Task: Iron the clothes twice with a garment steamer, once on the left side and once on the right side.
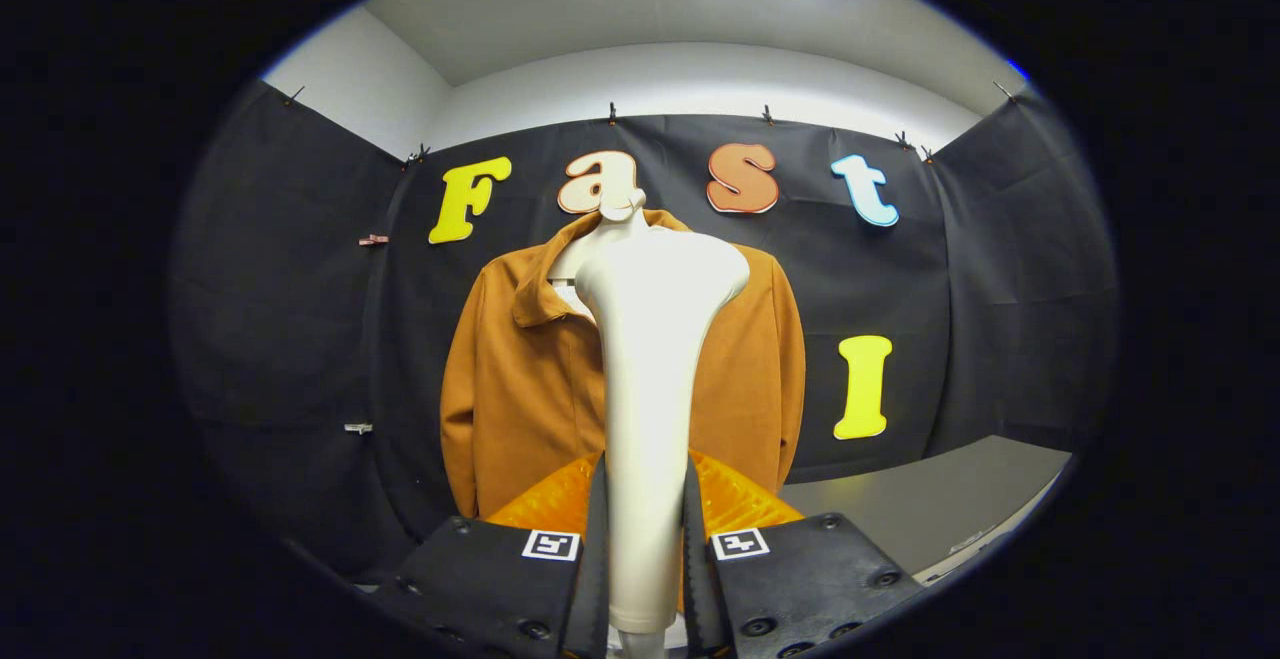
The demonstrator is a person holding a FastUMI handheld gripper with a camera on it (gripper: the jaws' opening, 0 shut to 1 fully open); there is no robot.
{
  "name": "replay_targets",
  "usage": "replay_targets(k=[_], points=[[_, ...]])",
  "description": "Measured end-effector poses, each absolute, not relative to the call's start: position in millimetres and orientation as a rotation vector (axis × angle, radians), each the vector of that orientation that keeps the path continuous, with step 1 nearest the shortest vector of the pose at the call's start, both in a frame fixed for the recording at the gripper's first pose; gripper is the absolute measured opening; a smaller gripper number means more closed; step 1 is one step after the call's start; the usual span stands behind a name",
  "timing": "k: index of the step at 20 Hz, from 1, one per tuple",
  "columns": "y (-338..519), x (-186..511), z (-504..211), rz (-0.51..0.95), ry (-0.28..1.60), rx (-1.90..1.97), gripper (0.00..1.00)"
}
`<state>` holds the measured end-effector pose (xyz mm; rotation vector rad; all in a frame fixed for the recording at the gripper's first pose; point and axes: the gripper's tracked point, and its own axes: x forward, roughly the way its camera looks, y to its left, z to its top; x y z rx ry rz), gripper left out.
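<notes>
Hanging at 12 o'clock from the fingers, against the black wall (300, 339): a jacket (520, 389), brown, collar open, worn on a white bust (600, 234) whose neck pokes out at the top. Left sleeve down at 10 o'clock, right sleeve down at 1 o'clock. In front of the jacket's middle, hiding its front seam: the steamer (650, 389), cream, upright, slim handle widening to a rounded head level with the collar. Clenched on that handle from both sides: the gripper (645, 559), one finger pressing at 9 o'clock of the handle, the other at 3 o'clock, handle running down between them and out past their base. Whether the steamer head touches the jacket or stands just short of it: cannot tell. Orange ribbed plates behind the fingers, either side of the handle. Farther round, at 2 o'clock from the fingers: a grey table (930, 509), bare top, reaching toward the wall's right panel, well apart from the jacket.
</notes>
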<state>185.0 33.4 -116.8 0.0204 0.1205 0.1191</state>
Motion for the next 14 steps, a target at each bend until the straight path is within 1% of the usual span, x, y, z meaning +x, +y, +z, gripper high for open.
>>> replay_targets(k=[14], points=[[22, 179, -108, 0.109, 0.095, 0.035, 0.33]])
